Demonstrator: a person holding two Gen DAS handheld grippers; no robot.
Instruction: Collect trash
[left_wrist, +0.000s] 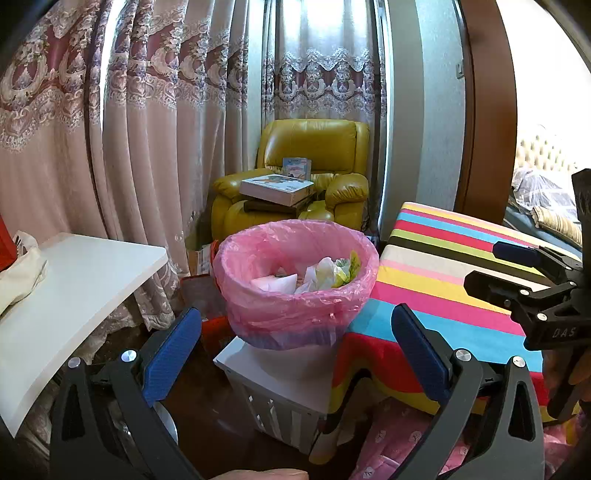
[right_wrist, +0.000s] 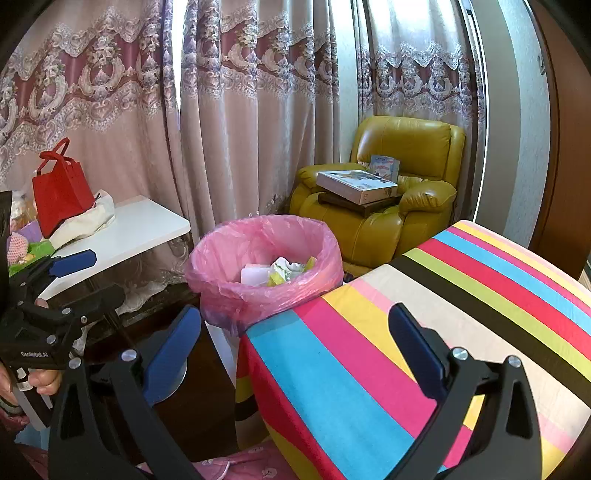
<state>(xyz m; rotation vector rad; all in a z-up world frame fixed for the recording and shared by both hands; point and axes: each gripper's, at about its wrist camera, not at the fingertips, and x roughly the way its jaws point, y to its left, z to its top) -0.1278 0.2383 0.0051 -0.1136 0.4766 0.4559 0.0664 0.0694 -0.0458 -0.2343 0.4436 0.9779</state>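
Note:
A trash bin with a pink liner (left_wrist: 295, 306) (right_wrist: 221, 288) stands on a white slatted crate (left_wrist: 284, 391). Crumpled white paper and a yellow wrapper (left_wrist: 325, 275) (right_wrist: 280, 273) lie inside it. My left gripper (left_wrist: 295, 350) hangs open just in front of the bin, nothing between its blue pads. It also shows at the left edge of the right wrist view as the left gripper (right_wrist: 85, 280), held by a hand (right_wrist: 40, 380). My right gripper (right_wrist: 295, 350) is open and empty over the corner of the striped table (right_wrist: 443, 314), right of the bin. In the left wrist view the right gripper (left_wrist: 498, 271) sits above that table.
The striped cloth table (left_wrist: 461, 266) touches the bin's right side. A white table (left_wrist: 74, 288) (right_wrist: 140, 225) at left carries a red bag (right_wrist: 61, 188) and a cream cloth. A yellow armchair (left_wrist: 306, 147) (right_wrist: 399, 147) with boxes stands behind, before patterned curtains.

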